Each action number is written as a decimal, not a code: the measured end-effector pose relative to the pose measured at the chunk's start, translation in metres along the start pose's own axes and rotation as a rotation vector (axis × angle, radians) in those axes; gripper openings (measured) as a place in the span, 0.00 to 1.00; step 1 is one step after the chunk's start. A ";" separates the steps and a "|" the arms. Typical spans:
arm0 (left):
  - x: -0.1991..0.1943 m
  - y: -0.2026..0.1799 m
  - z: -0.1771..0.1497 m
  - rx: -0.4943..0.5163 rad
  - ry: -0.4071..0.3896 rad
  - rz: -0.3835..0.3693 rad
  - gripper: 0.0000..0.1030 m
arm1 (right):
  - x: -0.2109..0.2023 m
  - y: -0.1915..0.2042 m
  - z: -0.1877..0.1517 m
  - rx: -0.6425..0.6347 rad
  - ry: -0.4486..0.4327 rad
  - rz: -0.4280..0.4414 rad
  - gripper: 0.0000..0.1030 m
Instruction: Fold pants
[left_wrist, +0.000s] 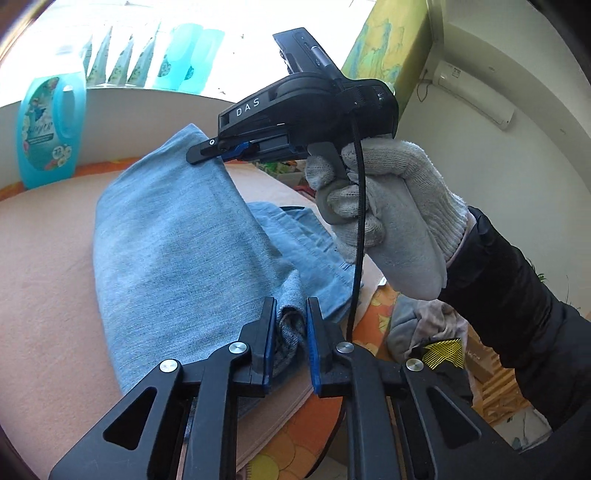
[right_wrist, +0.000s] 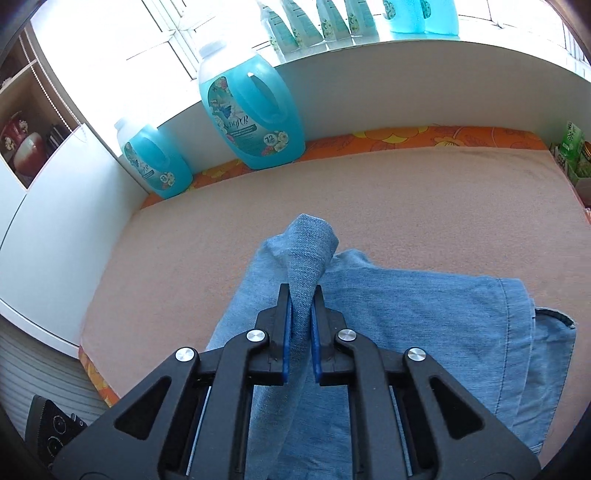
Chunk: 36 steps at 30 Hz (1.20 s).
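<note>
Already the pants look partly folded: the light blue denim lies on the peach mat in at least 2 layers, with a hem or waist edge showing under the top layer at the right of the right wrist view. Both tools have a hold on it. The left gripper is pinched on a bunched corner of the cloth at the near edge of the mat, its blue pads pressing the wad between them. The right gripper is clamped on a narrow ridge of denim that rises up from the pile and peaks beyond the jaws; in the left wrist view it shows at the far end of the cloth, held by a person's gloved hand.

My guess is that a fold is under way, with the 2 gripped ends to be carried across and laid down. What is left, as far as I can judge, is that fold and some smoothing; how many more folds are wanted I cannot say.

As for containers, 2 detergent jugs stand on the orange floral cover at the wall: a large jug, seemingly mostly full of turquoise liquid, and a smaller one, likewise filled. More bottles and pouches line the sill, their contents washed out by glare.
</note>
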<state>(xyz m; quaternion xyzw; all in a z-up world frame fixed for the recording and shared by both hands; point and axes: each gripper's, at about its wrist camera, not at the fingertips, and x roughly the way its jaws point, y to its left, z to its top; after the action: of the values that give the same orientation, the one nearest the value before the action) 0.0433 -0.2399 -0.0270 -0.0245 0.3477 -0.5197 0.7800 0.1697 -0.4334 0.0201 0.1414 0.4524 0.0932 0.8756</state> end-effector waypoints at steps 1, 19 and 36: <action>0.007 -0.005 0.003 0.005 -0.003 -0.021 0.13 | -0.007 -0.007 0.000 0.001 -0.003 -0.020 0.09; 0.121 -0.047 0.034 0.074 0.100 -0.202 0.12 | -0.021 -0.127 -0.011 0.080 0.052 -0.218 0.08; 0.123 -0.063 0.031 0.118 0.116 -0.181 0.14 | -0.019 -0.147 -0.025 0.081 0.038 -0.298 0.06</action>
<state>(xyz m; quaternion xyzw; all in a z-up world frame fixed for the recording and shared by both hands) 0.0376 -0.3808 -0.0420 0.0203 0.3577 -0.6081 0.7084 0.1435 -0.5734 -0.0283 0.1061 0.4882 -0.0532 0.8646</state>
